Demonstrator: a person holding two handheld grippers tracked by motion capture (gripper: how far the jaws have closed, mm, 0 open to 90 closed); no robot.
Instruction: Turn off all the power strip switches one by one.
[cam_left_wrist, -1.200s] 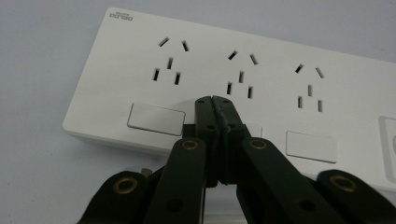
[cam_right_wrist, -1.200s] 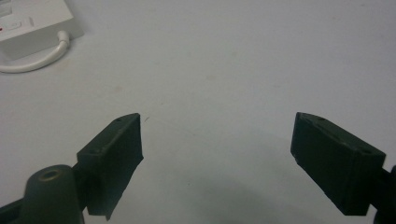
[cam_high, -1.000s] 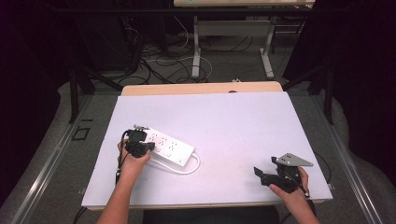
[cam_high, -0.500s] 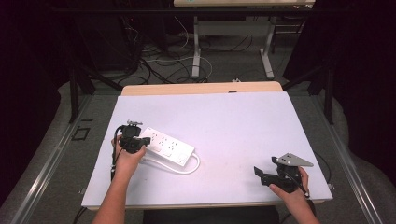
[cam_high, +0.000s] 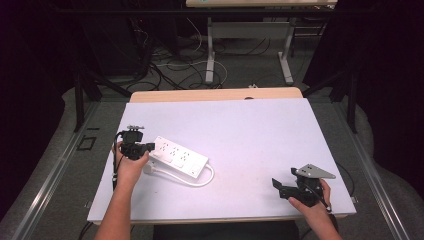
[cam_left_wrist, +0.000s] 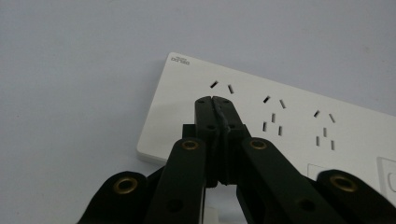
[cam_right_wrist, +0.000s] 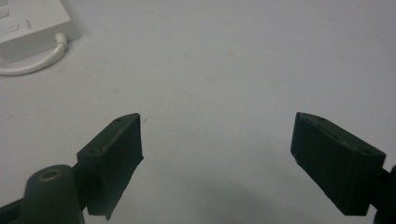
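A white power strip (cam_high: 181, 158) with several sockets lies flat on the left half of the white table (cam_high: 250, 130), and its white cable (cam_high: 202, 181) loops at its near right end. My left gripper (cam_high: 149, 147) is shut, its tips over the strip's left end. In the left gripper view the closed jaws (cam_left_wrist: 215, 101) hover just before the first socket of the power strip (cam_left_wrist: 299, 116), with nothing held between them. My right gripper (cam_high: 281, 189) rests open near the front right corner. Its jaws (cam_right_wrist: 217, 140) stand wide apart over bare table.
The strip's corner (cam_right_wrist: 29, 22) and cable (cam_right_wrist: 35, 63) show far off in the right gripper view. A wooden table edge (cam_high: 215, 95) runs along the back. Beyond it on the floor are desk legs (cam_high: 210, 50) and loose cables (cam_high: 165, 70).
My left gripper has slid a little left and away along the strip's left end. The strip and the right gripper have stayed put.
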